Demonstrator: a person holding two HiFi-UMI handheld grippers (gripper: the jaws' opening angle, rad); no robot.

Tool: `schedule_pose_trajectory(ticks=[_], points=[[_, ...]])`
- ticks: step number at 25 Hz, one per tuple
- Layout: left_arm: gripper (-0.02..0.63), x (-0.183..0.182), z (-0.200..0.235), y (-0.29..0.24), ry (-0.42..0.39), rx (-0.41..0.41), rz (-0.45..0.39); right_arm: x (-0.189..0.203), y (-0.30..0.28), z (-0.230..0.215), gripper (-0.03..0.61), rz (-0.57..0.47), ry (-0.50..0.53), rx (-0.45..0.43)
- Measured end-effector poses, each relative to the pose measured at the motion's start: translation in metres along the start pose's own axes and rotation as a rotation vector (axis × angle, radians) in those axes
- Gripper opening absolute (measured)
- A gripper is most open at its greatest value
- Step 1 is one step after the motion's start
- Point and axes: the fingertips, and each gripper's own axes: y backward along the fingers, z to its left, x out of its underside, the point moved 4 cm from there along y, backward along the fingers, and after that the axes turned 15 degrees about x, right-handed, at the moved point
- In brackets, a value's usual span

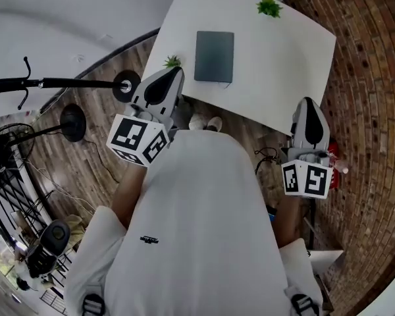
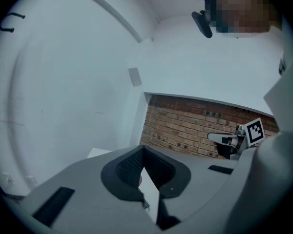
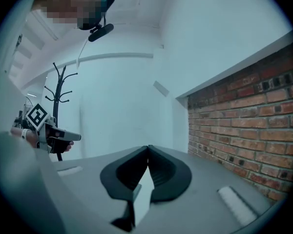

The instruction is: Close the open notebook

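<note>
Left gripper (image 1: 173, 78) and right gripper (image 1: 308, 107): jaws together on both, nothing between them, both held short of the table (image 1: 283, 64). Notebook (image 1: 214, 56) at 12 o'clock, cover down, lying flat. Judgement: closing looks done. Hold both tools clear and avoid nudging it.

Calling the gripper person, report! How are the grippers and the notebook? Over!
Left gripper shut, empty. Right gripper shut, empty. Notebook closed, flat on table. Two plants apart from it.

Grey-green notebook (image 1: 214, 56), closed and flat, cover up, near the middle of the white table (image 1: 283, 78).
</note>
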Motion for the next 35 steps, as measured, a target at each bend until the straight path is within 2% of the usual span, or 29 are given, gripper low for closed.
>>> schedule_pose_trajectory(ticks=[8,12,15,20,24,27,35], points=[[0.003,-0.014,-0.018,-0.008,-0.059,0.025,-0.051,-0.014,0.033,-0.026,-0.004,-0.094,0.039,0.105],[0.003,-0.015,-0.025,-0.016,-0.082,0.046,-0.049,-0.004,0.035,-0.027,-0.005,-0.068,0.054,0.124],[0.003,-0.014,-0.024,-0.015,-0.084,0.044,-0.050,0.002,0.030,-0.017,-0.005,-0.036,0.076,0.100],[0.003,-0.015,-0.031,-0.021,-0.081,0.061,-0.059,-0.005,0.022,-0.009,-0.005,-0.024,-0.005,0.028],[0.003,-0.014,-0.036,-0.021,-0.078,0.075,-0.059,-0.008,0.018,0.002,-0.003,-0.018,0.054,0.016],[0.003,-0.010,-0.038,-0.021,-0.078,0.081,-0.045,-0.010,0.019,0.004,-0.005,-0.016,0.048,-0.006],[0.003,-0.004,-0.037,-0.018,-0.061,0.083,-0.014,-0.012,0.026,-0.001,-0.005,-0.007,0.051,0.027]])
